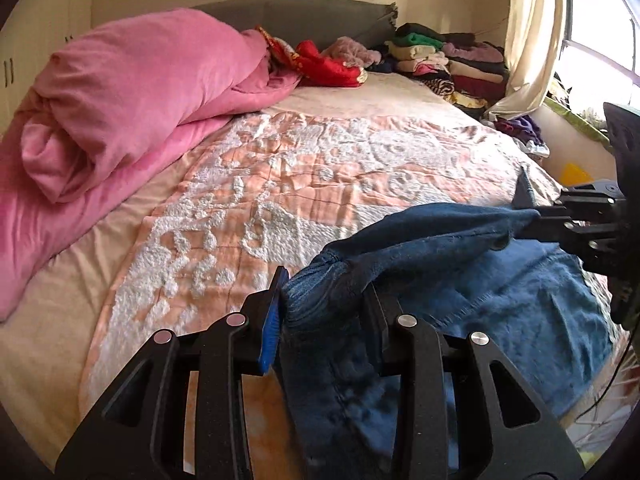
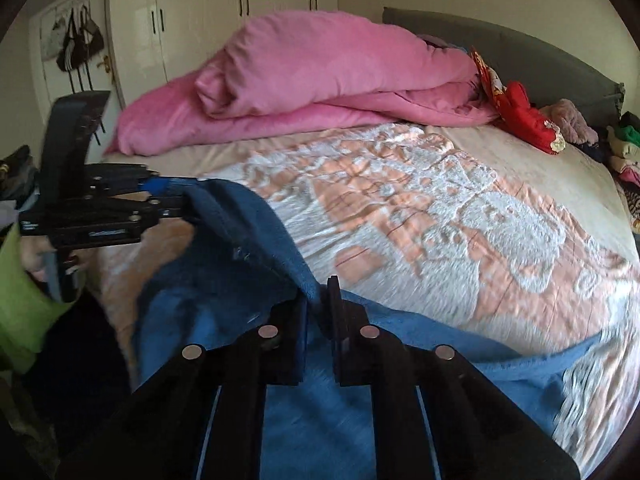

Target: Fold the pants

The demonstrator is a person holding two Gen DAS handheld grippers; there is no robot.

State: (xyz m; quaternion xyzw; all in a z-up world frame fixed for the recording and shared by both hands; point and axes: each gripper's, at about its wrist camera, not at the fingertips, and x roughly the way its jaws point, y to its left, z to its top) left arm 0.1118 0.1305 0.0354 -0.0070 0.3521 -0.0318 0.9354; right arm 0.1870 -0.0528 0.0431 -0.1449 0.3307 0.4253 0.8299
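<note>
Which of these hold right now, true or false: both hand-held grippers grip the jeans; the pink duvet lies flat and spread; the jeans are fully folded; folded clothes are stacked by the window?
1. Both grip the jeans: true; left hand-held gripper and right hand-held gripper are each shut on denim.
2. Pink duvet flat: false; it is bunched up.
3. Jeans fully folded: false; held up, loosely draped over the bed.
4. Stacked clothes by the window: true.

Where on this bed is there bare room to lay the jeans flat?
The patterned bedspread is free between the pink duvet on one side and the jeans at the near edge. It is crowded at the headboard end: a red cushion and stacked clothes. Both grippers, left and right, hold the jeans.
</note>
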